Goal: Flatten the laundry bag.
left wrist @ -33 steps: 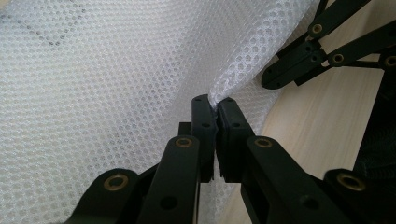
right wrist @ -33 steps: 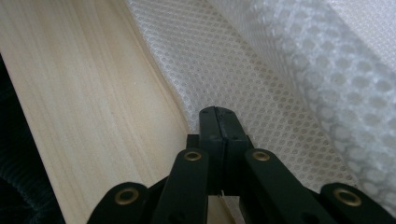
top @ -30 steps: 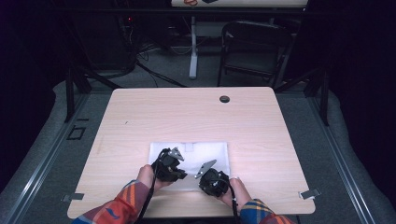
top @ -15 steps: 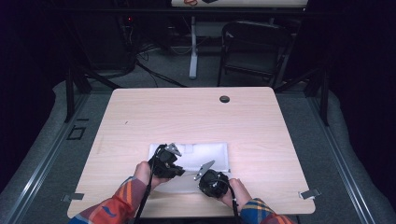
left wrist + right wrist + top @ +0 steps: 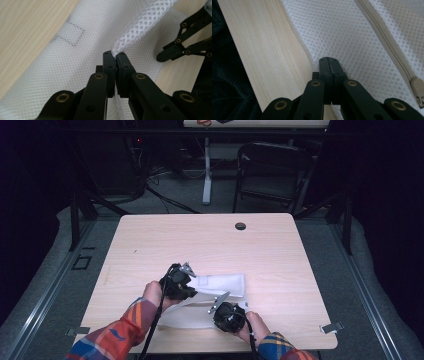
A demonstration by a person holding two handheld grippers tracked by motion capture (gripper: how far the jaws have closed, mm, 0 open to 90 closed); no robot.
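One zipper pull (image 5: pixel 417 90), right gripper view, mesh bag (image 5: pixel 220 285)

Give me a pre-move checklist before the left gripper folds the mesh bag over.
1. Left gripper shut on the mesh bag: ok.
2. Right gripper shut at the bag's near edge: ok; fabric between its pads: cannot tell.
3. Pinched fold lifted off the table: ok.
4. Zipper closed along its visible length: ok.
5. Bare table beyond the bag for the fold: ok.
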